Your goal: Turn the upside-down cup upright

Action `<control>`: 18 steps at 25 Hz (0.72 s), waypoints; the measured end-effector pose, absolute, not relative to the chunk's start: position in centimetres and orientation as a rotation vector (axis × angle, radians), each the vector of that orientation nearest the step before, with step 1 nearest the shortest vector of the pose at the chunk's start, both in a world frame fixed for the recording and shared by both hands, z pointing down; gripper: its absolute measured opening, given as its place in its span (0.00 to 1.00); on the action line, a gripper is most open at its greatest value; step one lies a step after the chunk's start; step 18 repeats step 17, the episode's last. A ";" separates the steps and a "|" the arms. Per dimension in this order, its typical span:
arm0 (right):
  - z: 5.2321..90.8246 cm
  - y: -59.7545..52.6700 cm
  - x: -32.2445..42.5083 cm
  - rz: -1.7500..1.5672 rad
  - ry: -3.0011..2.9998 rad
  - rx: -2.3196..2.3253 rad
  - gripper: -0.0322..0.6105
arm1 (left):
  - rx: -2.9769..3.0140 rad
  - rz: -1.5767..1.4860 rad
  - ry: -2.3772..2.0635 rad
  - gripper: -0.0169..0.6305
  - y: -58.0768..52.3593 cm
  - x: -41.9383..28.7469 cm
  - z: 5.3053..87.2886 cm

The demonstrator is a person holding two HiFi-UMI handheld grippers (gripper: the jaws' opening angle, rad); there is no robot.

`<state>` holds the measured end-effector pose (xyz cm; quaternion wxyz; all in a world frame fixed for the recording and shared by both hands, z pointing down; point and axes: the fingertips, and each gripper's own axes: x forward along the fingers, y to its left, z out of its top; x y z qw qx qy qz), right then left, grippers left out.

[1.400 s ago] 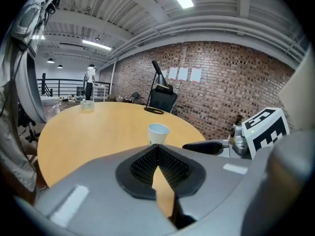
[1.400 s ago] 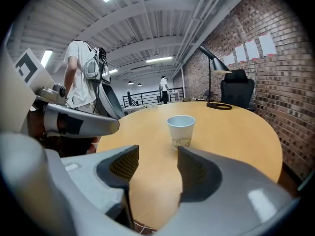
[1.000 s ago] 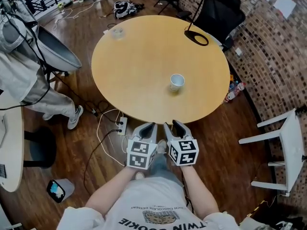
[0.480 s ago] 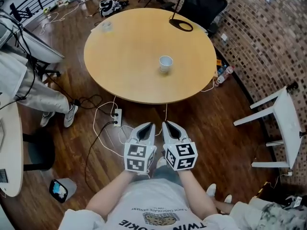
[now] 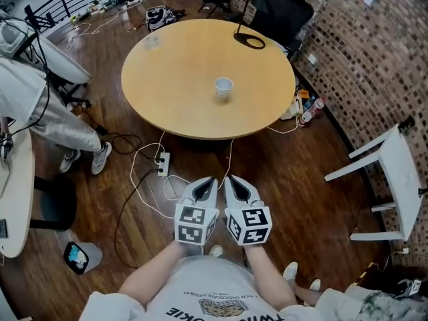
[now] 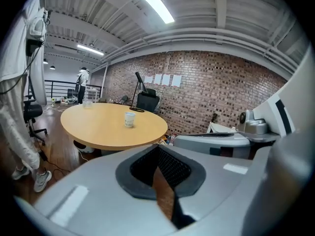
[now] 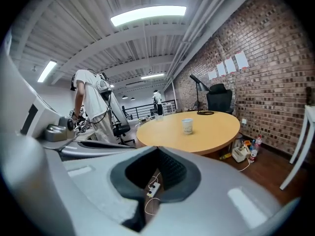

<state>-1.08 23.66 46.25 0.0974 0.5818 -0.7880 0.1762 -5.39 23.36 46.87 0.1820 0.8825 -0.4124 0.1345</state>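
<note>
A white paper cup [image 5: 223, 87] stands upright, mouth up, near the middle of the round wooden table [image 5: 174, 112]. It also shows small and far off in the left gripper view [image 6: 129, 119] and the right gripper view [image 7: 187, 126]. Both grippers hang side by side over the wooden floor, close to the person's body and well short of the table. My left gripper [image 5: 208, 181] is shut and empty, its tips meeting [image 6: 158, 149]. My right gripper [image 5: 231, 179] has just been closing and is shut with nothing between its jaws [image 7: 157, 150].
A black ring-shaped lamp base [image 5: 249, 41] and a clear cup [image 5: 152, 41] sit at the table's far side. A power strip with cables [image 5: 162, 164] lies on the floor below the table. A person in white [image 5: 33, 105] stands left, a white chair [image 5: 394, 179] right.
Both grippers have drawn back together from the table edge, so the table and cup now lie farther off. The cup has not moved.
</note>
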 end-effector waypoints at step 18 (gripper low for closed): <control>44.9 30.8 3.5 0.575 -2.382 1.705 0.05 | 2.459 0.406 -1.195 0.03 30.5 -0.8 44.9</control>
